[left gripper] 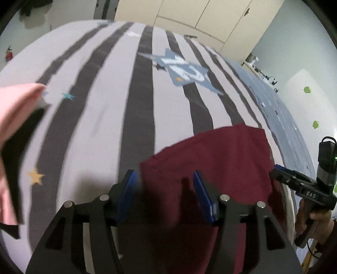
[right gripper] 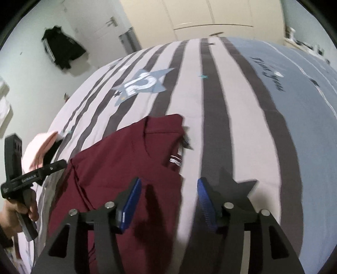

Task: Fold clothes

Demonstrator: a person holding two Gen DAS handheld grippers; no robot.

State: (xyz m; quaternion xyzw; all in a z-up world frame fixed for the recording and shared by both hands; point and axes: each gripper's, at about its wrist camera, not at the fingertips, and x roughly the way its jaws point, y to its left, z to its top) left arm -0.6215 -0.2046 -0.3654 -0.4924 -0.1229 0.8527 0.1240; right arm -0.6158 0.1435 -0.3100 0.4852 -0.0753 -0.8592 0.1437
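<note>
We see a maroon shirt (right gripper: 118,168) lying on a bed (right gripper: 231,126) covered with a sheet of grey and dark stripes, with a blue star print (right gripper: 143,84) further up and a pale blue band along its right side. The shirt is partly folded, its collar pointing away from us and a small white logo (right gripper: 175,162) near its right edge.

Our left gripper (left gripper: 164,196) hovers over the near left part of the shirt with its blue fingers (left gripper: 126,196) spread apart and nothing between them; whether they touch the cloth we cannot tell. Our right gripper (right gripper: 168,204) is likewise spread wide and holds nothing. Its left finger (right gripper: 130,206) sits above the shirt's right side, while its right finger (right gripper: 207,206) is over the bare sheet just beside the shirt's edge, near a dark star (right gripper: 236,185) printed there.

In the left wrist view the right gripper shows at the far right, held by a hand (left gripper: 311,221). In the right wrist view the left gripper shows at the far left, also in a hand (right gripper: 19,210).

A pink and black garment (left gripper: 14,130) lies on the bed to the left of the shirt, apart from it. Cream wardrobe doors (left gripper: 189,14) stand beyond the bed, and a black jacket (right gripper: 63,48) hangs on the wall.
</note>
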